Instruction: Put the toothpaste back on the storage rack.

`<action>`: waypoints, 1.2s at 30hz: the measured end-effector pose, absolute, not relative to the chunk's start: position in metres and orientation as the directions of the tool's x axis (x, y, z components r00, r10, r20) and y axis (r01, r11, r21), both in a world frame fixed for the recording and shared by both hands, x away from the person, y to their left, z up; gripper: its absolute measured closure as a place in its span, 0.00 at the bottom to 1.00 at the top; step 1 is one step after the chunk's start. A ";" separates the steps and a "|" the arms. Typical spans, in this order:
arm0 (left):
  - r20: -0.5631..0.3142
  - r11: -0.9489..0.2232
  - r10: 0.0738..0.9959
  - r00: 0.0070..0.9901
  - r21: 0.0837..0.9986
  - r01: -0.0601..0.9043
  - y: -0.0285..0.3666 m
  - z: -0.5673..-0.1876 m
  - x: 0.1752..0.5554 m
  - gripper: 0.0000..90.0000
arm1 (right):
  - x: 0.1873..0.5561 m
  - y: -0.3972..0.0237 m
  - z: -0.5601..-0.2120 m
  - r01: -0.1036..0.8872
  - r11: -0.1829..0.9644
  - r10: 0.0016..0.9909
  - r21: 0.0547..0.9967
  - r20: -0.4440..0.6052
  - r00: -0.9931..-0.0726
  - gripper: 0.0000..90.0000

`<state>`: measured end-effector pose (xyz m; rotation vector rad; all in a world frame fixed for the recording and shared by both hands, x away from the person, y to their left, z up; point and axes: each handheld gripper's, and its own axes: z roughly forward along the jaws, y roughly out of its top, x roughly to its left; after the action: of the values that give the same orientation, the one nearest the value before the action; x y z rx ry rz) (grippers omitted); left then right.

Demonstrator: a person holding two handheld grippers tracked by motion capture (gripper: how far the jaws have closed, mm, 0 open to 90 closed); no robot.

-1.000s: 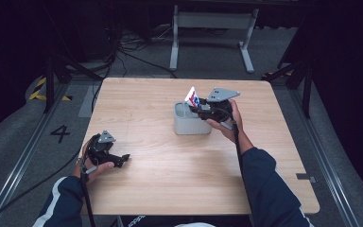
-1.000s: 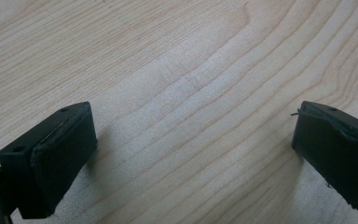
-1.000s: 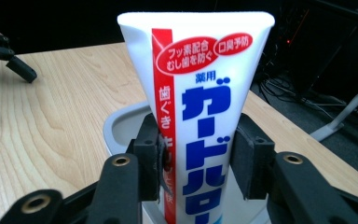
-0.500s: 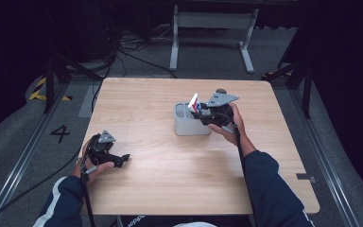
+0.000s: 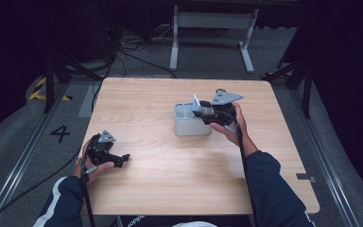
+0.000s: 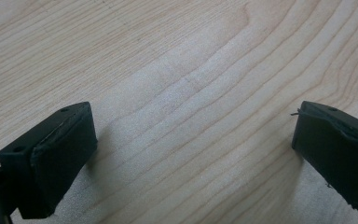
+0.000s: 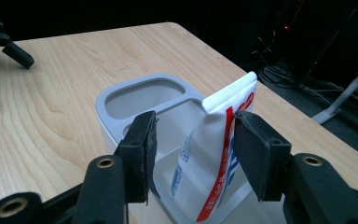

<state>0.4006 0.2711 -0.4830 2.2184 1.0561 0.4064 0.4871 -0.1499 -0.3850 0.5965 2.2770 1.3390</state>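
Toward the far right of the bench: the work sits here, well apart from the resting hand at the near left edge.
Bench [image 5: 170, 179]: bare pale wood around the holder.
Holder [image 5: 187, 124]: grey caddy [image 7: 121, 100] with an oval front well and a larger rear compartment; it stands right of centre, nearer the far edge than the near one.
Tube [image 7: 214, 154]: white toothpaste tube with red and blue print stands crimped end up in the rear compartment, tilted toward the bench's right edge.
Right gripper [image 7: 193, 154]: its jaws have just been opening and now stand either side of the tube; the left pad is clear, while the right pad looks just beside or brushing it, so I judge the tube released.
Left gripper [image 6: 191, 154]: jaws wide apart, nothing between them, low over bare wood near the left edge [image 5: 105, 150].
Doing the step well: open a little further before withdrawing, then lift straight back along the tube's length so neither pad drags the crimp and tips the tube or the light holder.
Hard to make out: the tube's cap end is hidden by the holder wall, so whether it rests on the bottom is unclear; the print is too cropped to read; right-pad contact cannot be settled.
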 end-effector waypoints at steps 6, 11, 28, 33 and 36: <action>0.004 -0.473 0.777 0.630 0.664 0.579 0.271 -0.483 0.401 0.00 | 0.486 -0.151 -0.383 0.145 0.444 0.569 0.884 -0.154 -0.808 0.49; 0.002 -0.471 0.778 0.628 0.664 0.581 0.271 -0.483 0.400 0.00 | 0.483 -0.155 -0.380 0.149 0.447 0.573 0.882 -0.155 -0.805 0.46; 0.005 -0.474 0.776 0.630 0.664 0.578 0.271 -0.483 0.401 0.00 | 0.465 -0.169 -0.370 0.134 0.491 0.583 0.861 -0.211 -0.784 0.38; 0.007 -0.477 0.775 0.632 0.663 0.577 0.271 -0.483 0.401 0.00 | 0.458 -0.175 -0.369 0.128 0.501 0.589 0.856 -0.229 -0.775 0.37; 0.006 -0.477 0.774 0.633 0.663 0.577 0.271 -0.483 0.401 0.00 | 0.454 -0.179 -0.368 0.124 0.502 0.591 0.856 -0.234 -0.772 0.37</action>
<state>0.4011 0.2708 -0.4828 2.2233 1.0511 0.4059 0.4545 -0.1794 -0.3679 0.5859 2.2408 1.2191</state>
